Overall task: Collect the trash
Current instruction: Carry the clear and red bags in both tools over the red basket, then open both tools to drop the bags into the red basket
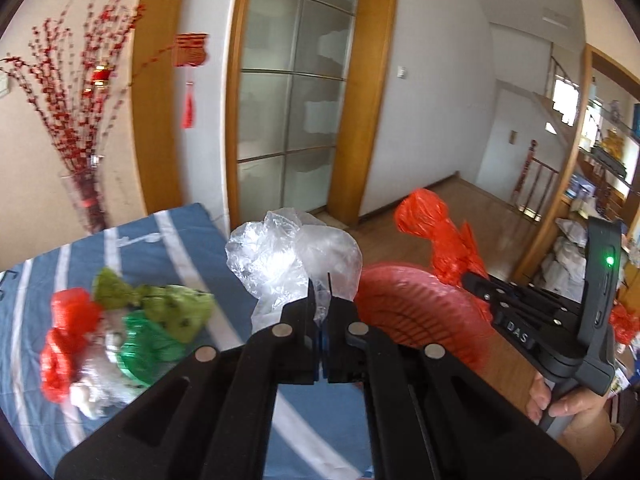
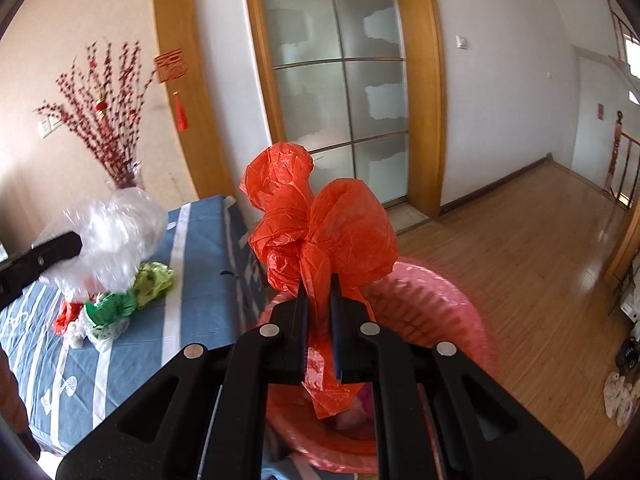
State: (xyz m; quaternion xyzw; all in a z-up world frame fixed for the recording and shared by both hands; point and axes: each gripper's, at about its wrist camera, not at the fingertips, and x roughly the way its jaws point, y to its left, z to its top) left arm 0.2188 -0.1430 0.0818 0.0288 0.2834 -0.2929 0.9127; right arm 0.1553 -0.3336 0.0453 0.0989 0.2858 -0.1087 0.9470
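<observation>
My left gripper is shut on a crumpled clear plastic bag and holds it above the edge of the blue striped table. My right gripper is shut on a crumpled red plastic bag, held over the pink slatted waste basket. The red bag and the basket also show in the left wrist view, the clear bag in the right wrist view. A heap of red, green and white bags lies on the table; it also shows in the right wrist view.
A vase of red blossom branches stands behind the table by the wall. A frosted glass door in a wooden frame is straight ahead. Wooden floor spreads to the right, with shelves and a stair rail beyond.
</observation>
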